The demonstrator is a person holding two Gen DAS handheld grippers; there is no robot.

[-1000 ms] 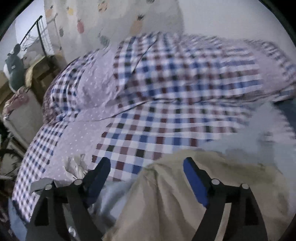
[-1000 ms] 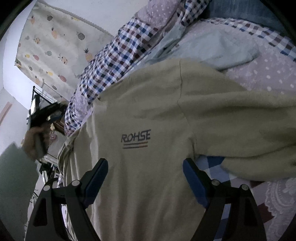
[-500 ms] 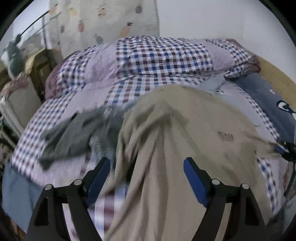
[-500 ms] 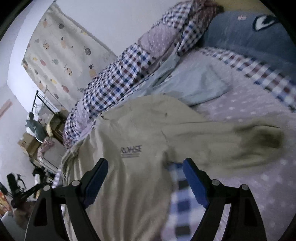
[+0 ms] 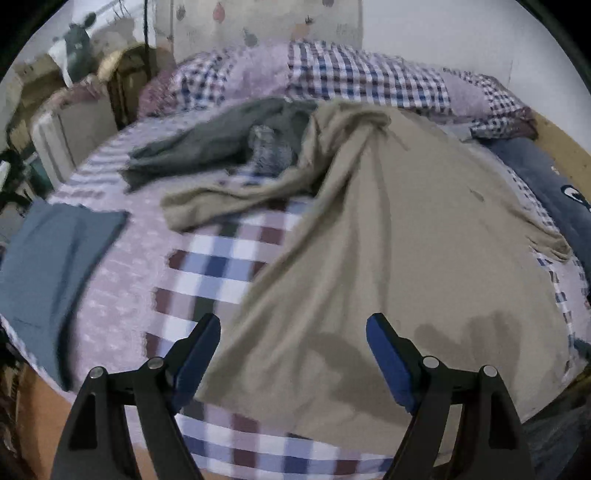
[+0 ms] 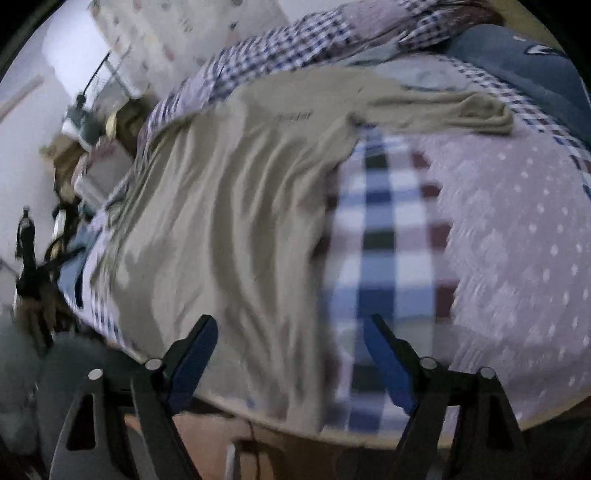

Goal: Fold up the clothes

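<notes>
Holding my left tool (image 5: pixel 293 356) and right tool (image 6: pixel 290 354) spread wide, gripping nothing, above the beige sweatshirt (image 5: pixel 399 236) lying spread, wrinkled, across the checked bed (image 5: pixel 221 266)

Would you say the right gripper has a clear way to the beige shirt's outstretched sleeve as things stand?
Probably yes: the right gripper is open, and only bare bedspread lies between it and the beige shirt's sleeve, which lies flat and uncovered.

We see a bed with a checked and dotted lilac cover (image 5: pixel 122 295), a fruit-print curtain (image 5: pixel 258 26) at twelve o'clock, and a white wall (image 5: pixel 443 33) at one.
</notes>
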